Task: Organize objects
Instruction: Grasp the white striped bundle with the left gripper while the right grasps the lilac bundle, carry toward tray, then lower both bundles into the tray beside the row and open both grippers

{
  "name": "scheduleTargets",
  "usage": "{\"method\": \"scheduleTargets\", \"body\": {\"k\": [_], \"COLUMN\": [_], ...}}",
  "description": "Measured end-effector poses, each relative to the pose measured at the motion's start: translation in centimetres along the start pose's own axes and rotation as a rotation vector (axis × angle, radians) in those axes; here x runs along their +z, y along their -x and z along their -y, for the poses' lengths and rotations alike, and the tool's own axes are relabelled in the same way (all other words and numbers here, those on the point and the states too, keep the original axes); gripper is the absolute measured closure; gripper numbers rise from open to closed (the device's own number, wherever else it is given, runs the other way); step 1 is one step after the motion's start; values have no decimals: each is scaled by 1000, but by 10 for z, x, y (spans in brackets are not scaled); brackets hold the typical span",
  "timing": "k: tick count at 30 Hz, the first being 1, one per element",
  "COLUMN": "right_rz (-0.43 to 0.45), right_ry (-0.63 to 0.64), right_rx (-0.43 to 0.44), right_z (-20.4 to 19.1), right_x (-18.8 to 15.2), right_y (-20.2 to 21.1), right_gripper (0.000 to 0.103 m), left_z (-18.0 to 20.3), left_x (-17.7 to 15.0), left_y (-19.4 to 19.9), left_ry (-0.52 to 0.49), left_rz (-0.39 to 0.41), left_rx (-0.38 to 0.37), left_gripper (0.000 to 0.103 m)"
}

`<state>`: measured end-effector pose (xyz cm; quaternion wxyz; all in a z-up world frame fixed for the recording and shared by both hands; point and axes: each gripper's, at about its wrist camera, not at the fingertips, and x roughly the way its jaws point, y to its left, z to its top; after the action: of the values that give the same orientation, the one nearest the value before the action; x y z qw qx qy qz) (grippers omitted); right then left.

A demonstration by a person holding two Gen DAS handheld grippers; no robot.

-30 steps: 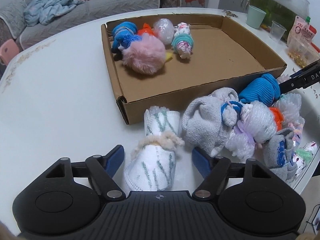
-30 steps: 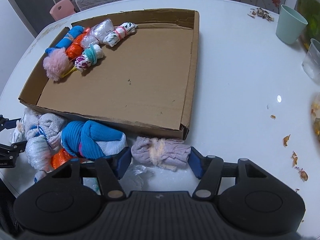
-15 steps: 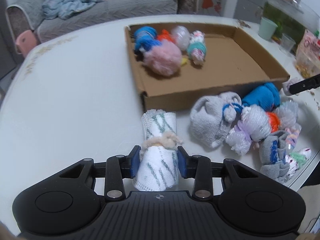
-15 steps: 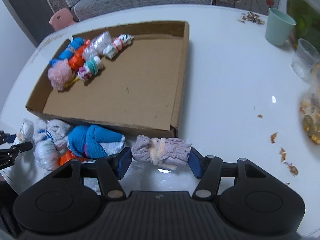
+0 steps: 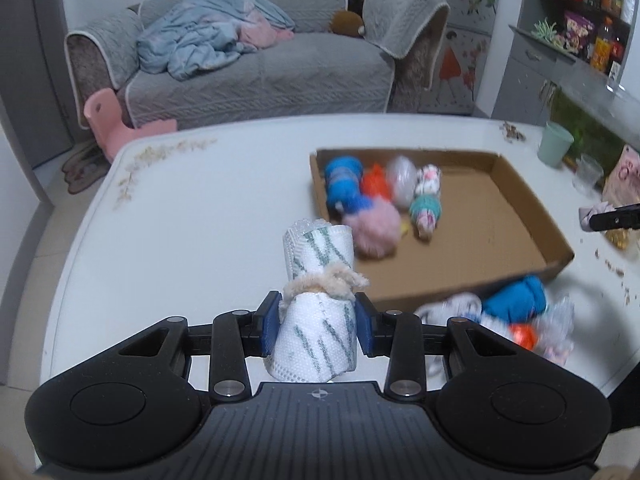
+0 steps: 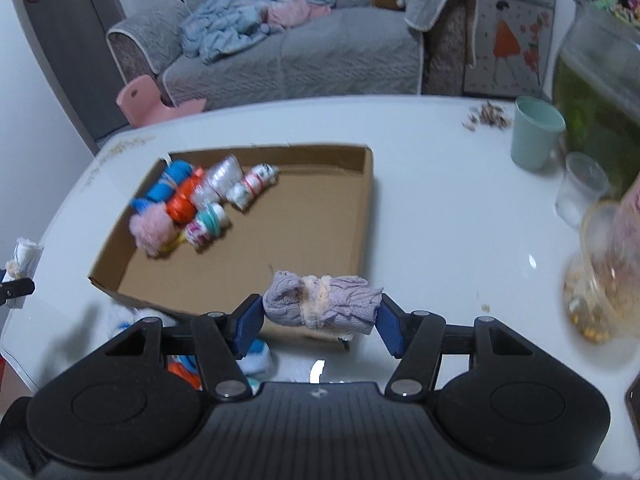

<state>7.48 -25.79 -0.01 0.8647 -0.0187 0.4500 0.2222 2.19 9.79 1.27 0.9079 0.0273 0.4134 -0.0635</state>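
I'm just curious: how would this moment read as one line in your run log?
left gripper: shut on white roll | right gripper: shut on lilac roll | cardboard tray: six bundles

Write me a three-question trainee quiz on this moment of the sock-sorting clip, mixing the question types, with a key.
1. True or false: the left gripper is shut on the white roll with green streaks.
2. What does the right gripper hold? A) a blue roll B) the lilac roll C) nothing
3. Fill in: the pink fluffy bundle lies inside the ______.

Key: 1 true; 2 B, gripped end to end between the pads; 3 cardboard box, beside the blue, orange and other bundles at its far left corner.
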Motion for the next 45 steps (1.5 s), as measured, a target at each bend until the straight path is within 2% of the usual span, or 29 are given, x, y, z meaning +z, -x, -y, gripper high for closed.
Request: {"method": "scheduleTargets", "body": {"k": [6, 11, 17, 31, 45], "right_rz": [58, 54, -4, -99, -174], "right_ry": [150, 289, 338, 379, 458], "right_rx": [84, 115, 161, 182, 201], "right_z": [-33, -56, -68, -81, -103], "right_x": [31, 51, 50, 43, 40], "right_y": [-6, -30, -57, -88, -130], "right_gripper": [47, 47, 47, 47, 47], "left_z": [32, 54, 67, 68, 67], "left_x": [30, 44, 41, 25, 21], "left_y": [-22, -49, -81, -122, -151], "left_ry": [-44, -74, -102, -107, -140], "left_rz": [14, -10, -60, -166, -190], "left_rx": [-24, -50, -66, -63, -18], "left_gripper": [58, 58, 58, 58, 58]}}
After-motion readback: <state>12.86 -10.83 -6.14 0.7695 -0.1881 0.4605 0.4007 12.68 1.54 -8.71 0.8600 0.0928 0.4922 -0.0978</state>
